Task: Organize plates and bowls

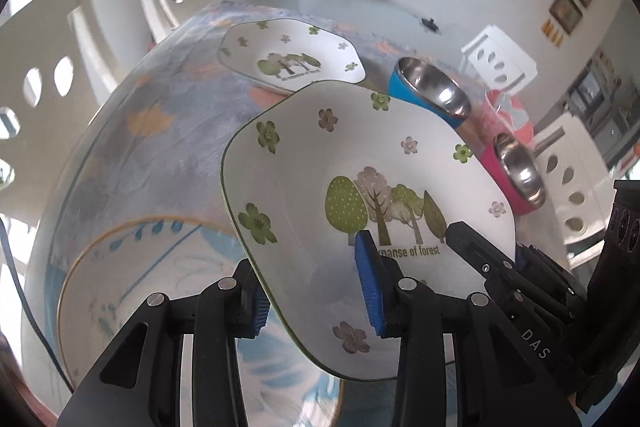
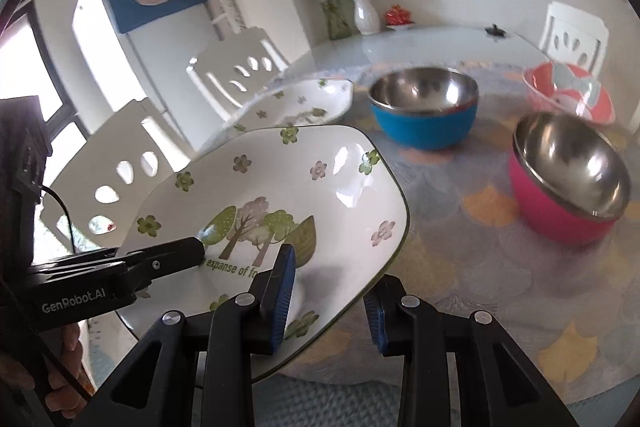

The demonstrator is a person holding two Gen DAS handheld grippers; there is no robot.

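two grippers clamp one white square ceramic plate with forest print (image 1: 360, 187), tilted above the table: left gripper (image 1: 316, 291) and right gripper (image 2: 330, 301) on opposite rims.

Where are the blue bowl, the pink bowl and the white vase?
blue bowl (image 2: 424, 131), right wrist view, blue outer wall.
pink bowl (image 2: 560, 219), right wrist view, pink outer wall.
white vase (image 2: 366, 17), right wrist view, its body.

White chairs (image 2: 236, 75), flower vase (image 2: 366, 15)
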